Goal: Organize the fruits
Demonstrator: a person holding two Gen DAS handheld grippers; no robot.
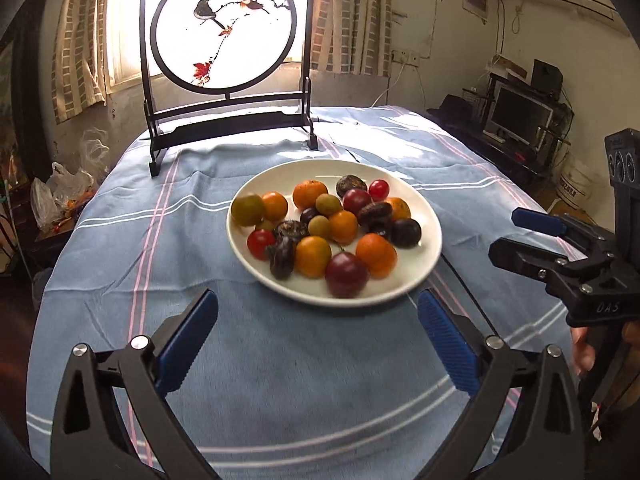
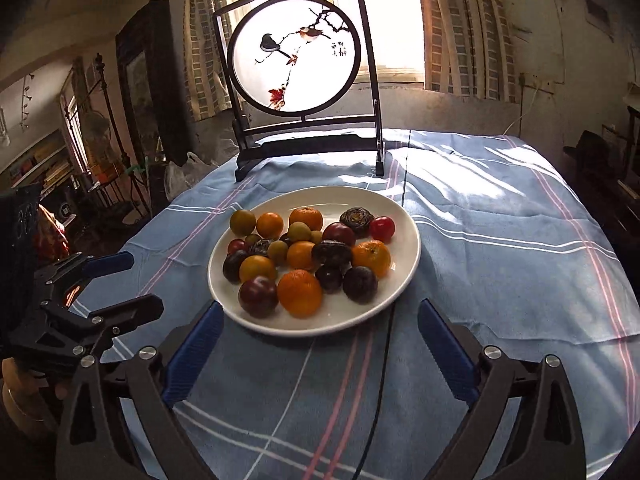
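Left claw (image 1: 318,336) fingers spread wide, nothing between them, hovering over bare cloth short of the near rim of the white plate (image 1: 430,216); plate lies straight ahead of it, slightly right of its centre line. All fruits sit in that plate, middle of the tabletop (image 1: 120,280), closer to the far edge with the bird screen (image 1: 224,28) than to the near edge. Going left to right across the pile in the left view: green-yellow plum (image 1: 248,209) at the left rim, red cherry tomato (image 1: 261,243), dark wrinkled fruit (image 1: 281,258), orange citrus (image 1: 313,256), big purple plum (image 1: 346,274) nearest the left claw, another citrus (image 1: 376,255), dark plum (image 1: 405,233) toward the right rim. Fruits are round, no real long axis, no pointing direction that matters; the wrinkled dark ones look a bit flattened, can't tell orientation. Plate reads as a wide oval but that is view angle. Right claw (image 2: 320,346) also spread apart and empty, just short of the plate's near rim, plate dead ahead and a touch left. In the right view the purple plum (image 2: 258,296) and citrus (image 2: 300,293) are the closest pieces. Judgement: both claws about equally near; either can go straight forward and down onto a front-row fruit. No sorting containers visible, so destination unclear.
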